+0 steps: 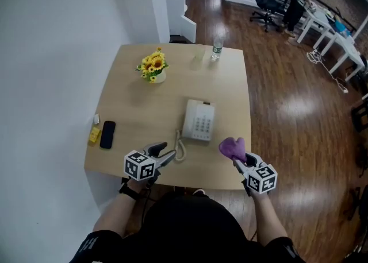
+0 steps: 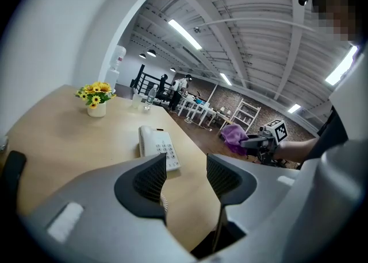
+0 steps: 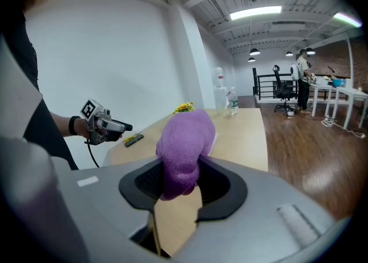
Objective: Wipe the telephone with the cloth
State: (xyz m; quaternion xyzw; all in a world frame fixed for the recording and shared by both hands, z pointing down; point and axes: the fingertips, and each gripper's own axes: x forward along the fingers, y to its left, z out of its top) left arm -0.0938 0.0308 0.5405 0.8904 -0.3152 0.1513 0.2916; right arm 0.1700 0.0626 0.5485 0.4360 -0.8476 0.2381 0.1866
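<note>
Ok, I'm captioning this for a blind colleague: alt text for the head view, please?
Seen from above, the right gripper holds a purple cloth near a white telephone on a wooden table; the left gripper hovers open near the coiled cord.

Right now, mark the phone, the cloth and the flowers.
phone (image 1: 199,123): head view, on the keypad.
cloth (image 3: 183,147): right gripper view, on the bunched middle.
flowers (image 1: 153,64): head view, on the yellow blooms.

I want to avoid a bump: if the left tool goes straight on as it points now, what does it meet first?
Probably the coiled cord, then the telephone; depth is hard to judge.
</note>
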